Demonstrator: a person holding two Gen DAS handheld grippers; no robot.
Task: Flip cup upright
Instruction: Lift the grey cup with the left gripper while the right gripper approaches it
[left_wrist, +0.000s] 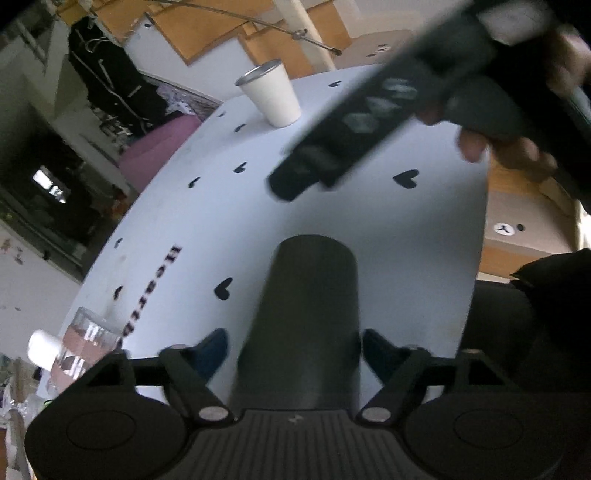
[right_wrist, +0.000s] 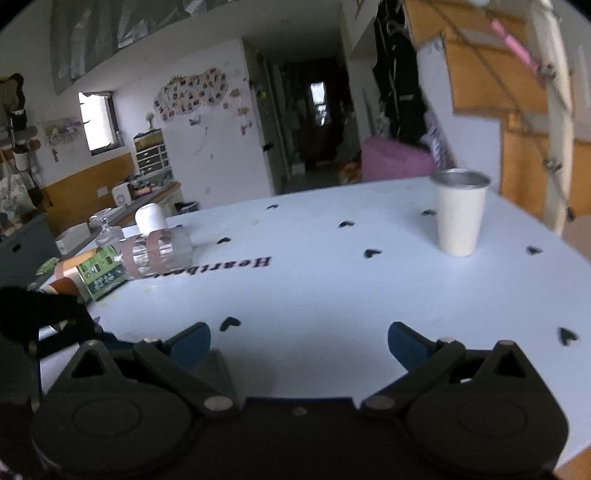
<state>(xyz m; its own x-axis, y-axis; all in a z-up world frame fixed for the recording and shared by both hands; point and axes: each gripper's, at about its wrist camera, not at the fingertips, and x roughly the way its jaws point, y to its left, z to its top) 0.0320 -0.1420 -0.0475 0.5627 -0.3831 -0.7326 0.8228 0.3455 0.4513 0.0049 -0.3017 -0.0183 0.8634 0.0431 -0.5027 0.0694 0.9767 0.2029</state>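
Presently the left gripper holds a dark cup between its fingers, above the tabletop's near edge. The right gripper is spread wide and empty. Risk: the smooth cup slipping if rotated quickly; its open end is hidden. A white cup stands upright toward the far edge.

1. My fingers are blue on black arms.
2. The table is pale blue with black hearts.
3. The cup is white, silver inside.
4. The carton is green and orange.
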